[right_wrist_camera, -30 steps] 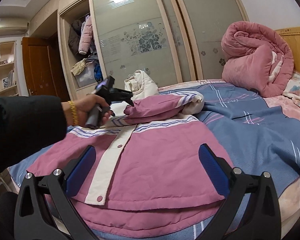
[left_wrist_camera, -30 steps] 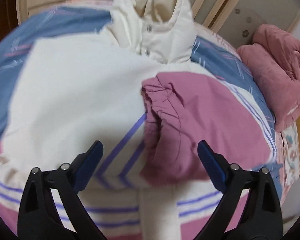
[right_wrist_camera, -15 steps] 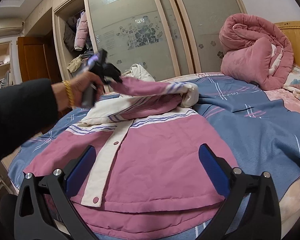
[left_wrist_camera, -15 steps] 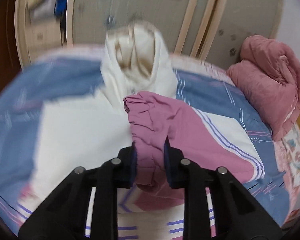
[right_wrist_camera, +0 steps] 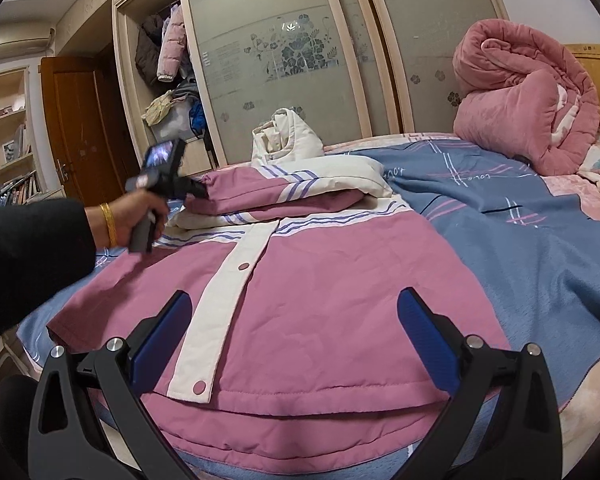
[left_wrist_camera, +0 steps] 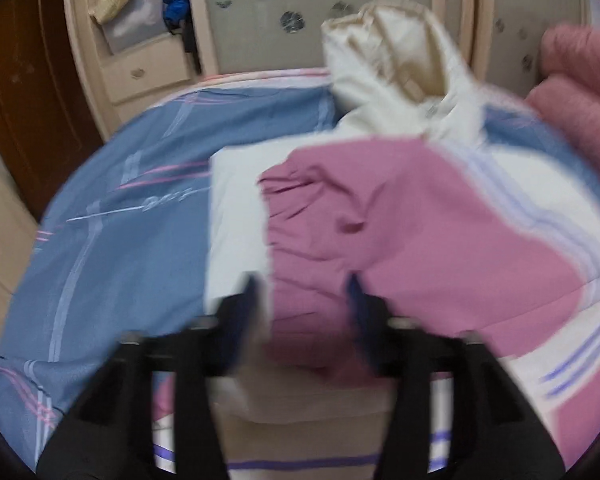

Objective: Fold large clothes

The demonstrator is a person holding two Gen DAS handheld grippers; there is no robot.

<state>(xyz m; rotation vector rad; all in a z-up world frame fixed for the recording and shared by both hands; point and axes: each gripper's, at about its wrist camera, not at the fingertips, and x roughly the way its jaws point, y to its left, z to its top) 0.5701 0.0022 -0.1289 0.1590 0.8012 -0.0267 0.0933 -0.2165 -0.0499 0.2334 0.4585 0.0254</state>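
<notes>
A large pink and white jacket (right_wrist_camera: 300, 292) lies front up on the bed, its white hood (right_wrist_camera: 288, 136) at the far end. Its pink sleeve (left_wrist_camera: 380, 220) is folded across the chest. My left gripper (left_wrist_camera: 304, 304) is shut on the sleeve's cuff end; the right wrist view shows it (right_wrist_camera: 198, 192) at the jacket's far left side, holding the sleeve (right_wrist_camera: 260, 192) low over the chest. My right gripper (right_wrist_camera: 296, 344) is open and empty, hovering above the jacket's hem.
The bed has a blue patterned cover (right_wrist_camera: 520, 232). A rolled pink quilt (right_wrist_camera: 528, 104) sits at the headboard on the right. A wardrobe with sliding glass doors (right_wrist_camera: 300, 48) and open shelves stands behind the bed, a wooden door (right_wrist_camera: 80, 128) to the left.
My left gripper closed on the pink sleeve, lifted it, then carried it leftward across the jacket's chest and lowered it. My right gripper stayed open above the hem.
</notes>
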